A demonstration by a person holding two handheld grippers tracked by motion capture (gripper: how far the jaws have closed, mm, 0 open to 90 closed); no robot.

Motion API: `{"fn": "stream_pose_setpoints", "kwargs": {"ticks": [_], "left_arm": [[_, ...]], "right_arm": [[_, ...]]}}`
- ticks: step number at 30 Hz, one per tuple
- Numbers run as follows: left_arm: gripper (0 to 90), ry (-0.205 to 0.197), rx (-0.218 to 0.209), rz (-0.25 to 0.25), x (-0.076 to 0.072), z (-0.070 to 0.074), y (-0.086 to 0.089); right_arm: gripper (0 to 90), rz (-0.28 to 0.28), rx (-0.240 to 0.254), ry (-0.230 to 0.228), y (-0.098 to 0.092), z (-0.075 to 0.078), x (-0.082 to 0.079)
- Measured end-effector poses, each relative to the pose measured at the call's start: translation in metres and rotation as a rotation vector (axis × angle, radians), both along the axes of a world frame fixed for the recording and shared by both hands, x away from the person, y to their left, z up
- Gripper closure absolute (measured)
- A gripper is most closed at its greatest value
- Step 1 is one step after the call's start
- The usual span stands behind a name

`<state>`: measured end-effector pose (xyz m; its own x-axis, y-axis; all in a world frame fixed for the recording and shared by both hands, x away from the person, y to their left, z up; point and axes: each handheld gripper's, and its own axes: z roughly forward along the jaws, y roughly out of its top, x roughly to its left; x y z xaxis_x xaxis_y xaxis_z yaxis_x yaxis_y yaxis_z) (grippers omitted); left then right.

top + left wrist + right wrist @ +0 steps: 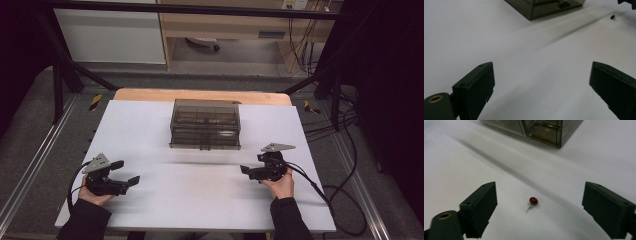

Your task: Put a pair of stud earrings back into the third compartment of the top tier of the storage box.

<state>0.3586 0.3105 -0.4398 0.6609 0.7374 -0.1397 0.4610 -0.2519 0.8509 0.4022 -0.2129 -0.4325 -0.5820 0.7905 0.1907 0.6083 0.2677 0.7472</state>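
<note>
Your right tongs (537,207) stand apart around the tiny red-headed pin (533,201) lying on the white counter (579,165) before the smoky box (544,131); light, slippery, likely to skitter, so pinch its round head, left tongs (541,85) idle apart.

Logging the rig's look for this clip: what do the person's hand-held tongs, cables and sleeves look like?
Both tongs, left and right, are black, each with two blocky, flat-faced jaws. A grey three-cornered plate tops each. A black cable trails from the right one off the table edge; another loops from the left. A brass-coloured ring sits beside one jaw. The sleeves are dark.
</note>
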Motion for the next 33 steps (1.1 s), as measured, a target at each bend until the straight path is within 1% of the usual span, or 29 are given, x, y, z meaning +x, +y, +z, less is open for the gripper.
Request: {"fn": "stream_pose_setpoints", "kwargs": {"ticks": [5, 7, 10, 14, 19, 28, 33], "left_arm": [[6.1, -0.002, 0.002, -0.002, 0.0, 0.0, -0.001], [6.2, -0.003, 0.003, -0.001, -0.001, 0.0, -0.001], [6.2, -0.003, 0.002, -0.002, -0.001, 0.0, -0.001], [6.2, -0.003, 0.003, -0.003, -0.001, 0.0, -0.001], [6.2, -0.002, 0.002, -0.003, -0.001, 0.001, 0.0], [6.2, -0.003, 0.003, -0.003, -0.001, 0.001, 0.0], [6.2, -0.003, 0.003, -0.003, -0.001, 0.001, 0.0]], "right_arm": [[24.3, 0.005, -0.016, 0.009, 0.001, -0.007, 0.001], [30.5, 0.013, -0.024, 0.014, 0.002, -0.01, 0.001], [38.3, 0.032, -0.022, 0.015, 0.005, -0.013, 0.002], [47.9, 0.049, -0.03, 0.012, 0.007, -0.017, 0.004], [57.6, 0.071, -0.036, 0.005, 0.008, -0.019, 0.004], [67.2, 0.085, -0.051, 0.004, 0.01, -0.022, 0.005], [69.8, 0.089, -0.059, 0.002, 0.011, -0.022, 0.005]]}}
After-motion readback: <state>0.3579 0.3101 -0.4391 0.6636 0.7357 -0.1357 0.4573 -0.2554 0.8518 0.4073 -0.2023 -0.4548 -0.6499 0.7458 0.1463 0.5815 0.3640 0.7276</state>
